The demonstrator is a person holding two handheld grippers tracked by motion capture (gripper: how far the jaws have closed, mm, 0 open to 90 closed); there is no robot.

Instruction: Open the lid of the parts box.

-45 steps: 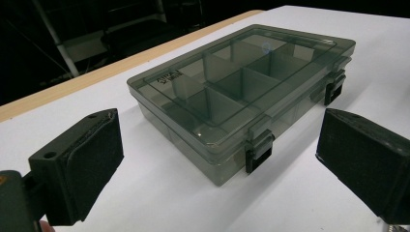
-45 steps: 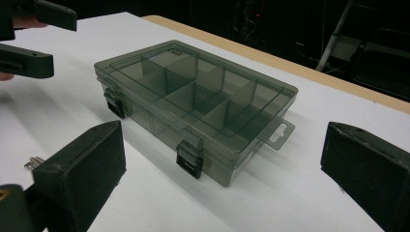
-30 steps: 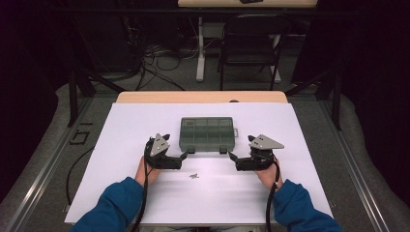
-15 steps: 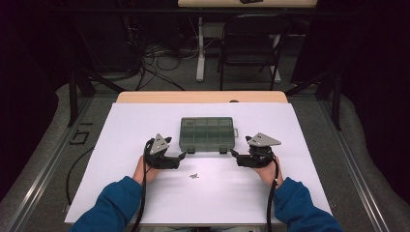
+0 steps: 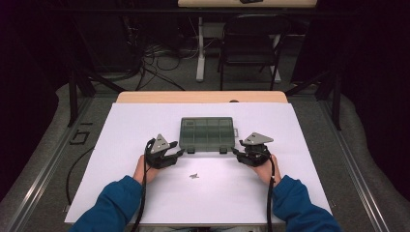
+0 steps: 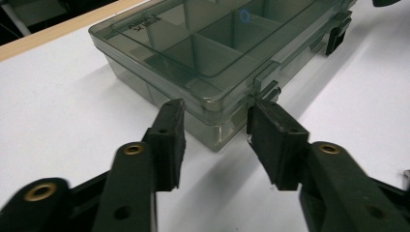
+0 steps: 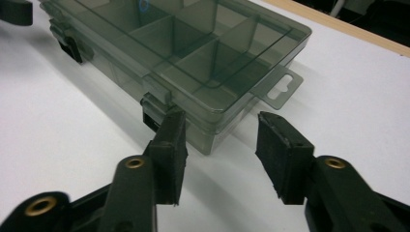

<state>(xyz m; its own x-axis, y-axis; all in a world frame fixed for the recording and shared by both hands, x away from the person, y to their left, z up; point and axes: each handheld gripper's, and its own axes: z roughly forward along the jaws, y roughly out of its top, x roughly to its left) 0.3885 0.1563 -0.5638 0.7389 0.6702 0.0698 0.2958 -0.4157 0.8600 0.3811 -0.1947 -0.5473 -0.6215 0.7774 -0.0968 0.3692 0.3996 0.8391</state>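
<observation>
A smoky grey translucent compartment box (image 5: 207,133) lies shut on the white sheet, its two dark latches facing me. My left gripper (image 5: 180,153) is at its near left corner. In the left gripper view that corner of the box (image 6: 212,96) sits between the pads (image 6: 171,140) without either visibly pressing it. My right gripper (image 5: 235,152) is at the near right corner. There the box (image 7: 193,63) corner lies between the pads (image 7: 280,154), with a gap on the outer side. Both pairs of jaws have just been closing. The left gripper (image 6: 220,135) and the right gripper (image 7: 217,142) stand part open.
A small dark screw-like piece (image 5: 194,176) lies on the white sheet (image 5: 135,125) between my hands. The box's hang tab (image 7: 283,87) sticks out on its right end. Beyond the table's wooden far edge (image 5: 203,96) stand a black chair (image 5: 251,43) and floor cables (image 5: 154,58).
Both grippers' jaws have narrowed around the box's near corners. The hands have hardly shifted, and the box has not moved.
</observation>
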